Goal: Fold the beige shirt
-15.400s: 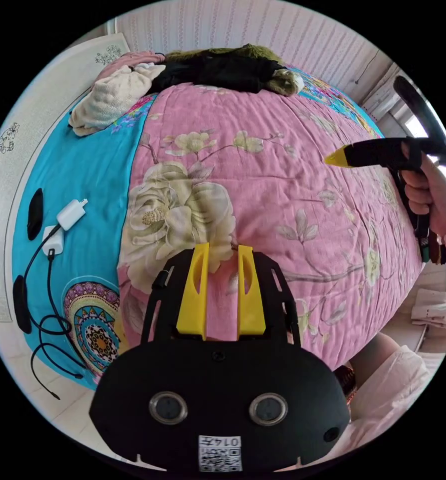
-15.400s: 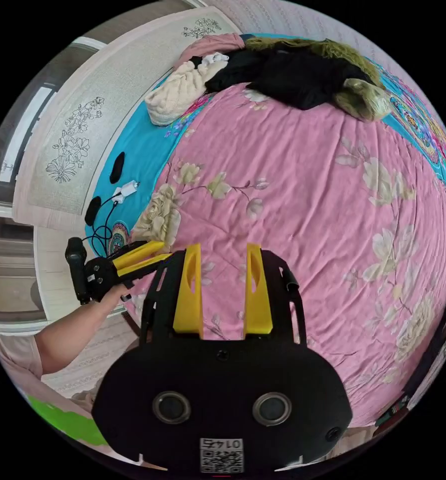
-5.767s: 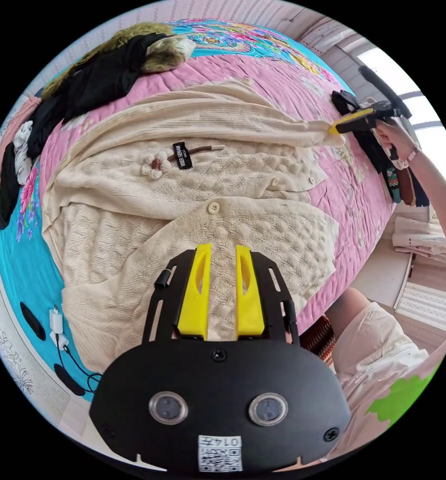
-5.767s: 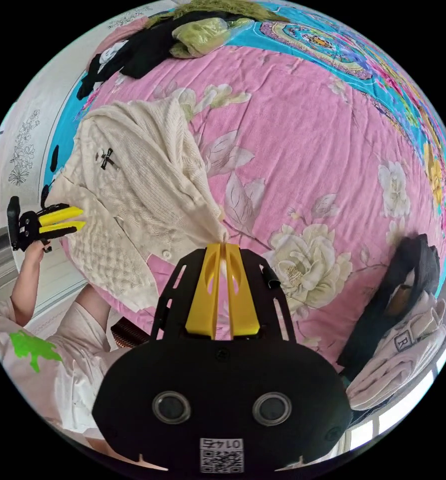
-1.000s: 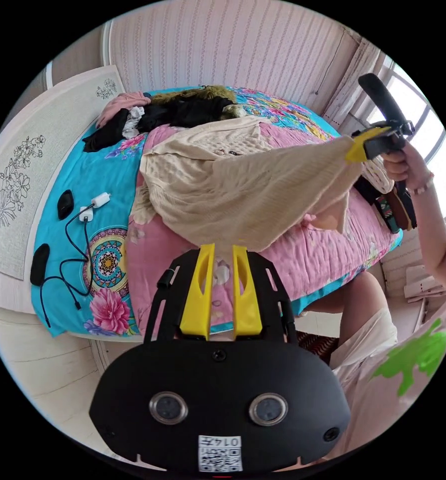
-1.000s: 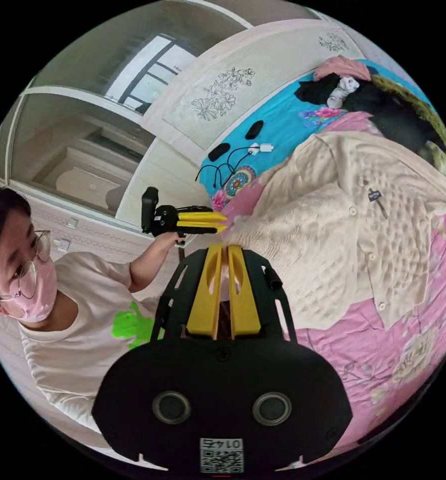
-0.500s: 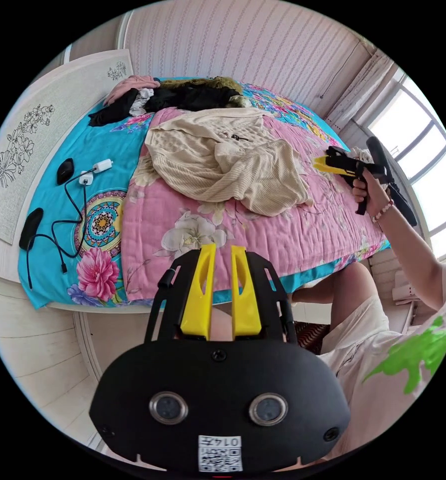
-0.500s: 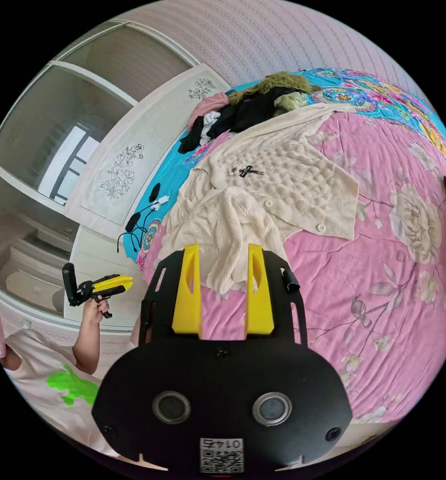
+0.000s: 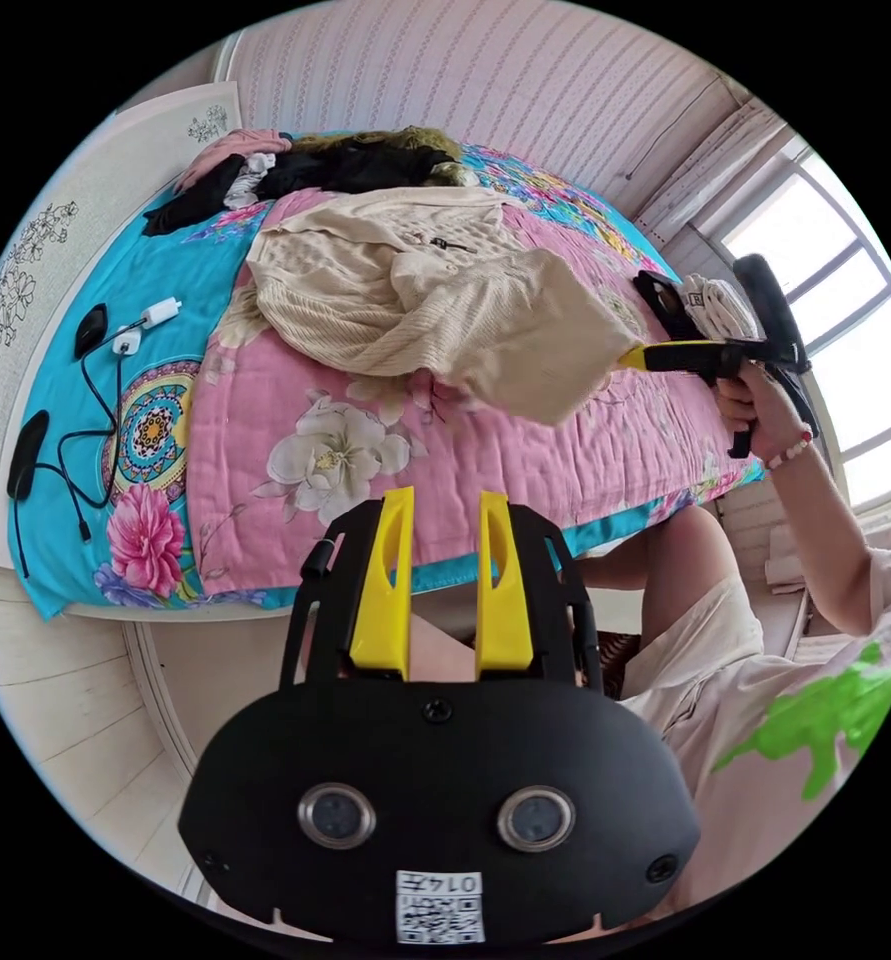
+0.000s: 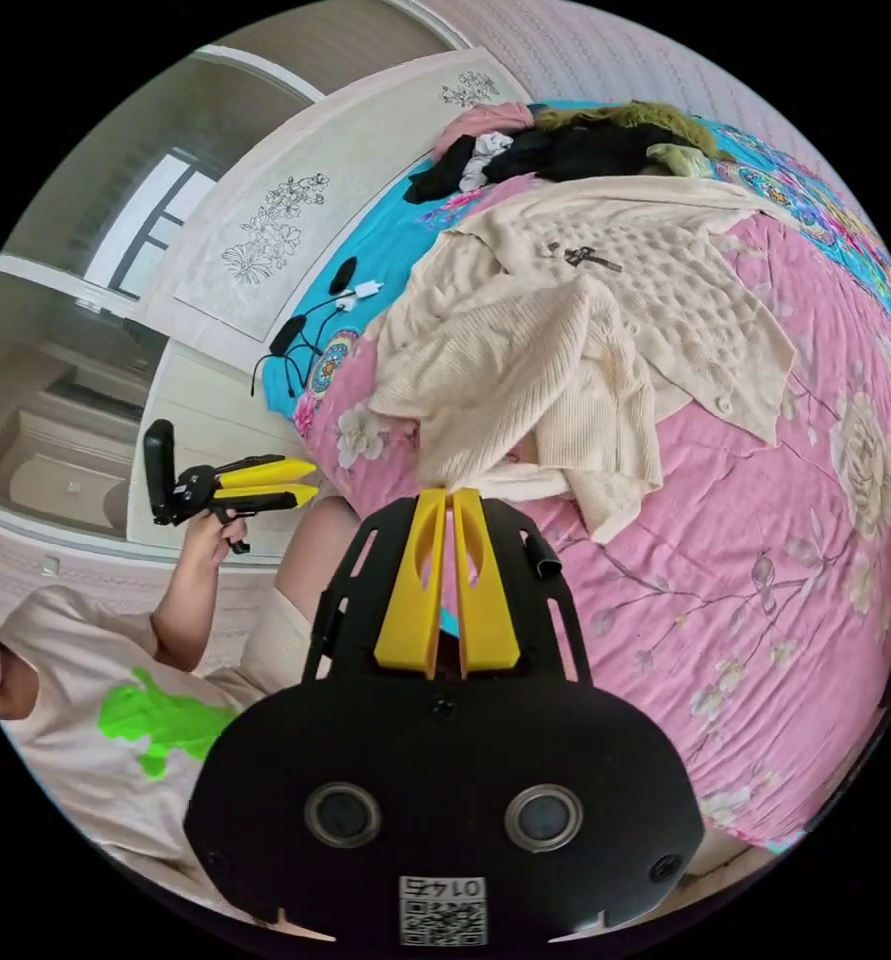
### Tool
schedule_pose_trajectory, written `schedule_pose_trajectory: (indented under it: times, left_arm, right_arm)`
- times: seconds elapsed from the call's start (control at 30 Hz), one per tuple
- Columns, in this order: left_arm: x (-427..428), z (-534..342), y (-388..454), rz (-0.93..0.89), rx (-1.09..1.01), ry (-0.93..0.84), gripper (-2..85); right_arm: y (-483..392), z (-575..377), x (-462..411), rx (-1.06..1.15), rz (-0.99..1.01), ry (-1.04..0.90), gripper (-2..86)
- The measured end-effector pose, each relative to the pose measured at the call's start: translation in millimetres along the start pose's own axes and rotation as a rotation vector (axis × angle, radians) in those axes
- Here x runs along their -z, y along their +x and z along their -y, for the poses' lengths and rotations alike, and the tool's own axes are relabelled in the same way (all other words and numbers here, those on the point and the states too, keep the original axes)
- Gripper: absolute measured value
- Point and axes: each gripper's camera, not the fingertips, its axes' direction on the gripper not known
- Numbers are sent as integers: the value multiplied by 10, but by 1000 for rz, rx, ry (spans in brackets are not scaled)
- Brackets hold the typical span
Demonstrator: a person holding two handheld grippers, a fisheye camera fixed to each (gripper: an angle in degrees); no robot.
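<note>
beige shirt (image 10: 605, 330) rumpled on pink bed (image 10: 815, 560), upper centre of right gripper view. right gripper (image 10: 447, 500) clenched on hem edge, lifting it. left gripper (image 9: 440, 505) released, empty, off bed edge. knit soft, floppy, light; likely stretches, so take hold at hem corners or shoulders.

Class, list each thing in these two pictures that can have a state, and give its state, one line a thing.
Beige shirt: unbuttoned, rumpled, one edge lifted off the bed.
Right gripper: shut on the beige shirt's edge.
Left gripper: open, holding nothing, off the bed.
Charger cable: loose on the blue sheet.
Dark clothes pile: heaped, unfolded.
</note>
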Motion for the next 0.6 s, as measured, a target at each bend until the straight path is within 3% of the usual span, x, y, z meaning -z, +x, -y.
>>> schedule_pose_trajectory:
  times: [0.07, 0.1, 0.23, 0.37, 0.47, 0.6]
  left_arm:
    - [20, -17, -25, -3, -1, 10, 99]
    - [39, -27, -37, -3, -2, 22, 98]
    - [5, -42, -99, -19, 8, 35, 95]
    - [-98, -61, -155, -52, 21, 28, 95]
    - [-196, -75, -177, -62, 19, -1, 95]
    - [-335, -56, -224, -82, 17, -27, 95]
  right_arm:
    - [-117, -93, 456, 60, 274, 6, 6]
    - [-158, -117, 548, 83, 307, 1, 6]
    - [-97, -252, 649, 41, 118, -57, 8]
    - [382, -399, 61, -95, 290, -223, 18]
    - [413, -525, -267, -65, 320, -326, 42]
    - [610, -558, -202, -111, 260, -236, 80]
